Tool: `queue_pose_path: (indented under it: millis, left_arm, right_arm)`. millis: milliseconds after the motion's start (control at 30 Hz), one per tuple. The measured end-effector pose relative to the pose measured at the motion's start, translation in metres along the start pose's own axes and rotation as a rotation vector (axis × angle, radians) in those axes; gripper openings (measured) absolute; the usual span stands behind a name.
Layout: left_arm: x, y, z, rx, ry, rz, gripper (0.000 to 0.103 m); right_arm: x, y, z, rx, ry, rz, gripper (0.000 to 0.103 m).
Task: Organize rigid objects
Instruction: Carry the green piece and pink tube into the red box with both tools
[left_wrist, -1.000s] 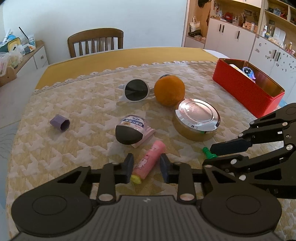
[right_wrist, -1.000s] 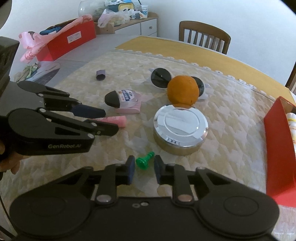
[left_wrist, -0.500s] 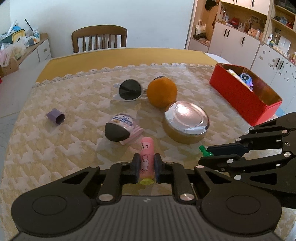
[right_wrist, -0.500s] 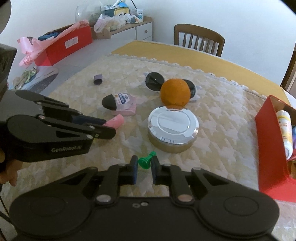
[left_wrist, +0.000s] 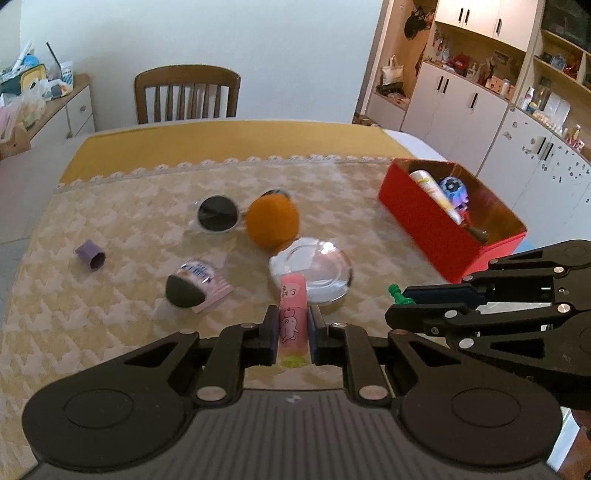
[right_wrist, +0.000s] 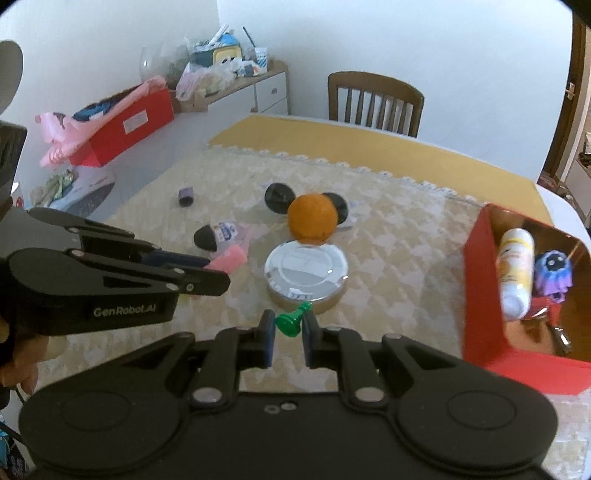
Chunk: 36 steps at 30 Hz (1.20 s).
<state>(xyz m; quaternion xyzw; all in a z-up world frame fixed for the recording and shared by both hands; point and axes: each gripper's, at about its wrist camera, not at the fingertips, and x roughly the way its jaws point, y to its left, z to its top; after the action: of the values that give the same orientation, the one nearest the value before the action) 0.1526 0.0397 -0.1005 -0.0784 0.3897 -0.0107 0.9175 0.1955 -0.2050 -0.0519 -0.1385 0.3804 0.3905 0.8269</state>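
- Two loads in the air, both grippers full; risks run left to right.
- Left gripper (left_wrist: 291, 334): fingers clamped on pink cylindrical tube with cartoon print (left_wrist: 293, 317), held near its yellow-green cap end, most of its length sticking out forward. Long overhang, so a quick swing could let it pivot or slide out.
- Tube nose hangs over shiny round metal tin (left_wrist: 312, 271); dipping low risks knocking the tin or the orange fruit (left_wrist: 272, 221) behind it.
- Right gripper (right_wrist: 289, 338): fingers shut on small green plastic pawn-shaped piece (right_wrist: 292, 321), pinched at its base, tilted. Tiny contact area, so it could twist free.
- Both grippers sit near each other in the left view; crossing paths toward the one box could make them collide.
- Red rectangular open box (right_wrist: 480, 295) on the right already holds a white bottle (right_wrist: 515, 269) and purple toy (right_wrist: 554, 271); a careless drop may bounce off these or hit the rim.
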Motion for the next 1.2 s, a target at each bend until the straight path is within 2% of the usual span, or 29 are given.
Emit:
queue_pose_path:
  millis: [667,1200]
  left_arm:
    - [-0.013,-0.087,0.048,0.017,-0.052,-0.058,0.015]
    - [0.022,-0.163,0.071,0.055,-0.039,-0.091,0.015]
  right_arm:
    - [-0.069,-0.067,0.002,0.009,-0.098,-0.014,0.014]
    - [-0.094,-0.157,-0.014,0.055,-0.12,-0.073,0.014]
